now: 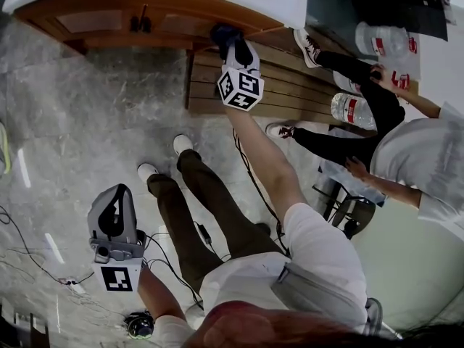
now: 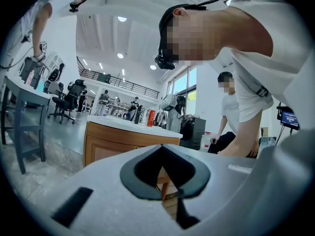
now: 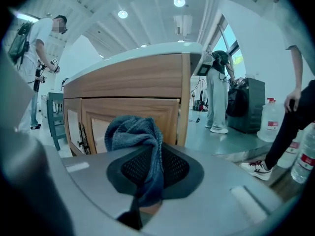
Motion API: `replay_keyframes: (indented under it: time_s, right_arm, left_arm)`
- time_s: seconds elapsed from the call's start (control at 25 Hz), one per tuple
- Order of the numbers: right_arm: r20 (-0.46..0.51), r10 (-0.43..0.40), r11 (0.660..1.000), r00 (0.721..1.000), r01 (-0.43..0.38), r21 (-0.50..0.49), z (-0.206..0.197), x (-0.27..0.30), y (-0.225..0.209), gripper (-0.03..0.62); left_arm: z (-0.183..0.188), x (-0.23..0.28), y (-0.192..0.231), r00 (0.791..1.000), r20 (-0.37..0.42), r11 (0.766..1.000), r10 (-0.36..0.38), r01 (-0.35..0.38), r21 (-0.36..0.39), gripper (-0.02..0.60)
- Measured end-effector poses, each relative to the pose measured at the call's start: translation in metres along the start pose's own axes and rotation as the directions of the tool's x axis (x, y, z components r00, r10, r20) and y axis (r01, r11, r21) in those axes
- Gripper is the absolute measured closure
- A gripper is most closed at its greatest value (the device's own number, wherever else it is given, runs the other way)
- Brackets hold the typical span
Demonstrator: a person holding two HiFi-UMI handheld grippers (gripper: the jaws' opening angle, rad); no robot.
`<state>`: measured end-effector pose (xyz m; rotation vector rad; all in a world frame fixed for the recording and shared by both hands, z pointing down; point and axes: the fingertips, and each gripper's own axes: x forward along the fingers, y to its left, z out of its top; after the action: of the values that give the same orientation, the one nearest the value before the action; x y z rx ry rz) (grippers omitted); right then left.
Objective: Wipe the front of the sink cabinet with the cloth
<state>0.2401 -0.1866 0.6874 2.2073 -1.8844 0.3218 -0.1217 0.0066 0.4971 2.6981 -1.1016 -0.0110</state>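
Low on the left, the left gripper (image 1: 116,198) hangs over the grey floor (image 1: 65,122) with its jaws closed on nothing, and further right the right gripper (image 1: 230,46) pinches the bunched blue cloth (image 3: 133,132) close to the wooden sink cabinet (image 3: 133,82) front.

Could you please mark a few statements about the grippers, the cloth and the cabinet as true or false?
1. The right gripper holds a blue cloth. True.
2. The left gripper holds a cloth too. False: nothing is between its jaws.
3. The cabinet door facing the right gripper hangs open. False: it is closed.
4. Water bottles stand on the floor. True.
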Motion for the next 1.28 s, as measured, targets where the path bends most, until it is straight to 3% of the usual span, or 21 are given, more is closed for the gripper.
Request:
replay_keyframes:
  time_s: [0.24,0.44,0.52,0.6,0.72,0.84,1.08,1.2,1.28]
  right_arm:
    - [-0.018,-0.038,0.999,0.999,0.038,0.003,-0.002,-0.012,-0.036,0.537]
    - [-0.027,-0.043,0.998,0.999,0.045,0.05,-0.008,-0.019,-0.018,0.537]
    - [-0.042,0.011,0.997,0.999,-0.008,0.078,-0.019,-0.023,0.021,0.537]
    - [-0.058,0.123,0.989,0.991,-0.118,0.085,-0.033,-0.019,0.081,0.537]
    - [-0.076,0.298,0.953,0.952,-0.291,0.088,-0.05,-0.004,0.183,0.536]
    - [-0.084,0.421,0.905,0.903,-0.413,0.1,-0.059,0.017,0.271,0.537]
    - [-0.081,0.537,0.843,0.839,-0.532,0.08,-0.06,0.07,0.399,0.536]
    - [-0.086,0.58,0.814,0.81,-0.579,0.036,-0.056,0.091,0.436,0.537]
    - [-0.096,0.584,0.811,0.806,-0.584,0.035,-0.057,0.104,0.448,0.537]
  left_arm:
    - [0.005,0.009,-0.017,1.0,0.014,1.0,-0.017,0.017,-0.005,0.58]
    - [-0.001,0.009,-0.007,1.0,0.019,1.0,-0.008,0.009,-0.014,0.58]
    - [-0.003,0.005,0.001,1.0,0.02,1.0,0.0,0.001,-0.022,0.58]
    - [-0.004,0.001,0.009,1.0,0.018,1.0,0.012,-0.012,-0.028,0.58]
    - [-0.008,-0.008,0.021,0.999,0.01,0.999,0.034,-0.034,-0.028,0.58]
    - [-0.011,-0.02,0.032,0.998,0.003,0.997,0.067,-0.067,-0.034,0.581]
    - [-0.029,-0.05,0.057,0.99,-0.019,0.988,0.142,-0.143,-0.057,0.58]
    - [-0.036,-0.062,0.064,0.984,-0.03,0.982,0.174,-0.176,-0.067,0.58]
    - [-0.041,-0.066,0.065,0.98,-0.037,0.978,0.194,-0.196,-0.072,0.58]
